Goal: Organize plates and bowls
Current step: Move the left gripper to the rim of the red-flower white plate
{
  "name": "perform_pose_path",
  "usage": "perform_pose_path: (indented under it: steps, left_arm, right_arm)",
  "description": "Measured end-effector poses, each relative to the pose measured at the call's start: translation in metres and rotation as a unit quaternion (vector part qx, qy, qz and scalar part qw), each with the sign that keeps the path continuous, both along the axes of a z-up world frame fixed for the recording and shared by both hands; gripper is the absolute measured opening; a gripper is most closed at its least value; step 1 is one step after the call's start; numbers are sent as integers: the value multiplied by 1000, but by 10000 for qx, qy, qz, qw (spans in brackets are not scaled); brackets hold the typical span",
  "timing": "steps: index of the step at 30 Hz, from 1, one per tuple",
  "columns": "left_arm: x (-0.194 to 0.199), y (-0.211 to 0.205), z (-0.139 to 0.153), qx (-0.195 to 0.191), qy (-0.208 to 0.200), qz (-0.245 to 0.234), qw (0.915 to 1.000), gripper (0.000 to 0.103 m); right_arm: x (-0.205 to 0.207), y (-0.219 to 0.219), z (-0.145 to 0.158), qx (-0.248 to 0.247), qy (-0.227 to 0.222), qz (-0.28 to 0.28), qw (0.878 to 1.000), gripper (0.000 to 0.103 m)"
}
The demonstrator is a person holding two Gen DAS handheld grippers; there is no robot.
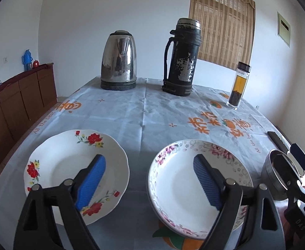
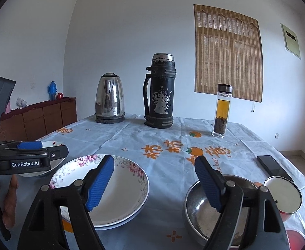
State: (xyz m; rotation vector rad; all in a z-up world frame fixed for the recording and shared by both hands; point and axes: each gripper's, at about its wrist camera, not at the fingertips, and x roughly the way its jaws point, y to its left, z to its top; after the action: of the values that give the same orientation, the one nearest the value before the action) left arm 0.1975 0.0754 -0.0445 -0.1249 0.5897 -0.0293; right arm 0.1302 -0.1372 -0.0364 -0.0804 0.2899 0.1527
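A white plate with red flowers (image 1: 54, 166) lies at the left of the table. To its right a pink-flowered plate (image 1: 179, 189) rests on what looks like a second plate, whose rim shows beneath it. My left gripper (image 1: 150, 159) is open above them, one blue pad over each plate and bare cloth between. A steel bowl (image 2: 202, 212) stands right of the pink-flowered plate (image 2: 123, 195). My right gripper (image 2: 154, 162) is open too, its left pad over that plate and its right pad over the bowl. Neither gripper holds anything.
At the back of the table (image 1: 144, 112) stand a steel kettle (image 1: 119, 60), a worn black flask (image 1: 181, 58) and a glass tea bottle (image 1: 237, 85). A dark phone (image 2: 274, 166) and a round lidded tin (image 2: 283, 195) lie right of the bowl. A hand (image 2: 8, 204) shows at the left.
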Motion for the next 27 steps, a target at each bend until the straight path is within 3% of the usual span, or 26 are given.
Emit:
perform_pose_path:
  steps: [8,16,21,24,27]
  left_arm:
    - [-7,30,14,124,-16,91,9999,88]
    - [-1,96,21,478,-68,705,9963,91]
    - [8,135,0,482,97,1108,9926,91]
    - [17,148,-15,398,459,1200,9909,91]
    - [18,149,-20,427,562,1219,9900,91]
  right_arm:
    - [-6,6,5,247,34,96,9996,81]
    - [-1,59,20,-267,67,652,9975,81]
    - [13,93,16,-388,828,1314,9871,81]
    - [22,117,12,-262,1432,1877,9714,81]
    - [28,141,11,-115,1692,2193,9608,81]
